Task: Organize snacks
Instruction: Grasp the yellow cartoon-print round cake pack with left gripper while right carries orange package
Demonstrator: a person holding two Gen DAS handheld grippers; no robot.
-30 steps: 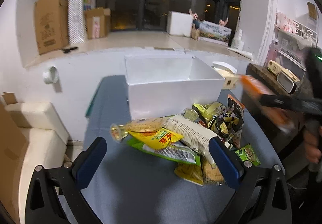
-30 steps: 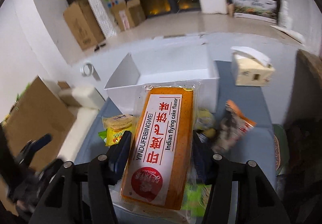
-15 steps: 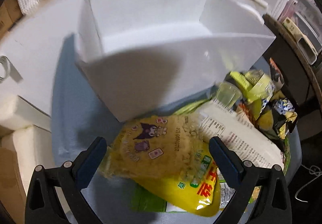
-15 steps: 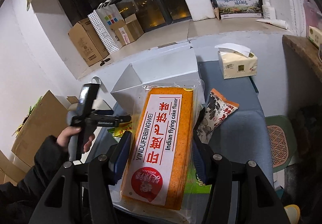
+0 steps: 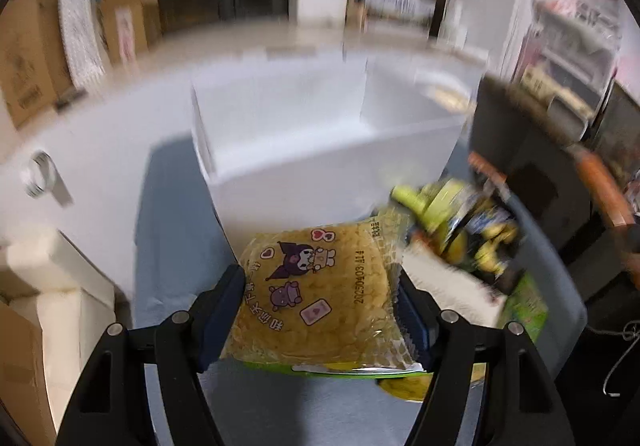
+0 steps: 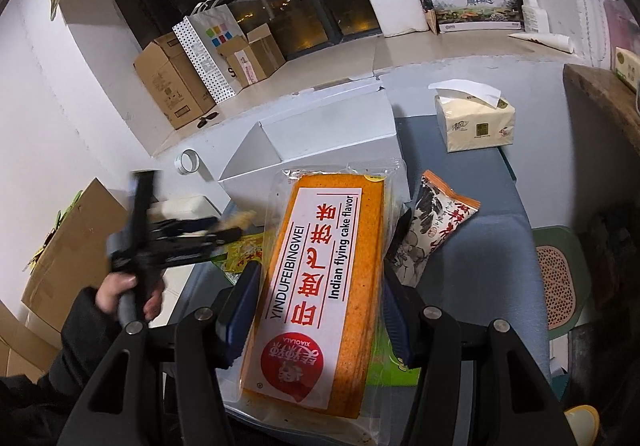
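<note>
Left gripper [image 5: 320, 310]: its jaws have just been closing and now bear on both side edges of the yellow cartoon-print snack bag [image 5: 320, 286], which sits squarely between them; I take that for a grip
Right gripper [image 6: 316, 310]: clamped across the width of the orange cake pack [image 6: 316, 286], one pad on each long side
Where the bag lies: at the near left edge of the snack pile [image 5: 460, 242], on the grey table [image 5: 176, 246], resting on a green packet
Where the cake lies: raised above the pile, its long axis running straight away from the gripper toward the box
White box [image 5: 320, 149]: open-topped, at the far side of the table, straight beyond both grippers; its near wall stands just behind the bag
Deciding relation: the box is dead ahead of and above the bag, so the next move, as I judge it, is a lift up and forward over that near wall
Nearer hand: the left one looks closer to the box; the cake's far end reaches toward the box front but does not appear to be over the opening
Left view only: the inside of the box, where I can make out no snack, though the picture is blurred
Right view only: the person's left hand [image 6: 128, 294] round its gripper handle, the tissue pack [image 6: 474, 121] far right, and a loose orange-and-white packet [image 6: 432, 230] just right of the cake
</note>
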